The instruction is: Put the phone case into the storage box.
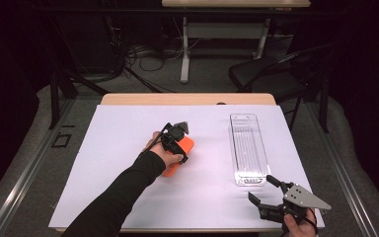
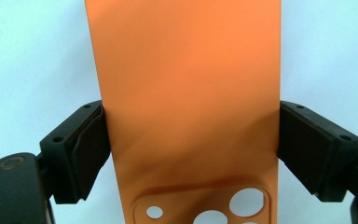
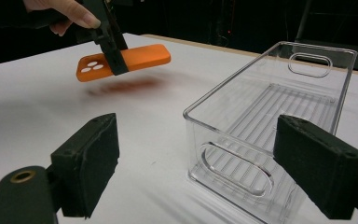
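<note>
Item: flat orange silicone phone case with round camera cut-outs (image 2: 186, 107). It was found clamped across its width between the two black jaws of the left gripper (image 1: 176, 143), the pads pressed on its long edges near the camera-hole end. In the right gripper view the case was seen held clear of the surface, roughly level, with a shadow cast on the white table sheet (image 1: 128, 148) beneath it. Its position was recorded as left of centre on the sheet, well apart from the container.

Container: long clear plastic bin with ribbed floor and handle slots in its end walls (image 1: 248, 148). It was set upright and empty at the right of the sheet, its near end just beyond the right gripper (image 1: 265, 190).

Right gripper: jaws were spread wide, with nothing held; it was aimed at the bin's near end wall.

Handling note (judgement): the step in hand was taken to be the carrying of the case to the bin. The case is soft and would be expected to bow if squeezed harder, so the clamp force would best be left unchanged. The case should be kept level, carried over the rim, aligned lengthwise with the narrow bin, and lowered before release. The bin could be steadied at its near end by the free gripper.
</note>
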A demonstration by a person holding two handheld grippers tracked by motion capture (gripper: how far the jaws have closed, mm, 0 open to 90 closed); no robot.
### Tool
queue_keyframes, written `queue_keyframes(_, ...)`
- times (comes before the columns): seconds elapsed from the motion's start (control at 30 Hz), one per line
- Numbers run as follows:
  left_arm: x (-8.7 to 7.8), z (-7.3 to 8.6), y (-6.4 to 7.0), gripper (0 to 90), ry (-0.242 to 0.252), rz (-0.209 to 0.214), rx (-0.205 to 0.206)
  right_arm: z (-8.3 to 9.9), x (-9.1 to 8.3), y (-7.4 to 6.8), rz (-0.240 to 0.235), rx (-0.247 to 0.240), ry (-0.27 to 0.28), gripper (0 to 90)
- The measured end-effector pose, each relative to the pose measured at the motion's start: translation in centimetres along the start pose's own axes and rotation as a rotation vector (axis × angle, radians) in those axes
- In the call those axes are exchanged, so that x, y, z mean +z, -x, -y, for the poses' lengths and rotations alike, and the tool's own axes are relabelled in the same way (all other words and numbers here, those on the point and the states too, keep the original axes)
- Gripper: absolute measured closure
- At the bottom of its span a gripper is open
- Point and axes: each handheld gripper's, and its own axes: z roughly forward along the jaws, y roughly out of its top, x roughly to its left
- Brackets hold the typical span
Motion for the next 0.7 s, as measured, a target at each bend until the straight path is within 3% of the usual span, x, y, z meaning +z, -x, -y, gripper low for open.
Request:
queue_keyframes(0.27, -1.5, 0.4, -0.2, 14.3, 0.029, 0.024, 0.054, 0.0, 0.0, 0.0, 0.0, -0.005, -0.004, 13.8)
queue_keyframes(0.53, -3.1, 1.2, -0.2, 14.4, 0.052, 0.052, 0.177, -0.1, 0.1, -0.1, 0.009, -0.021, -0.011, 13.8)
queue_keyframes(0.7, -3.7, 1.6, -0.1, 14.4, 0.055, 0.059, 0.209, -0.2, 0.2, -0.2, 0.022, -0.041, -0.024, 13.8)
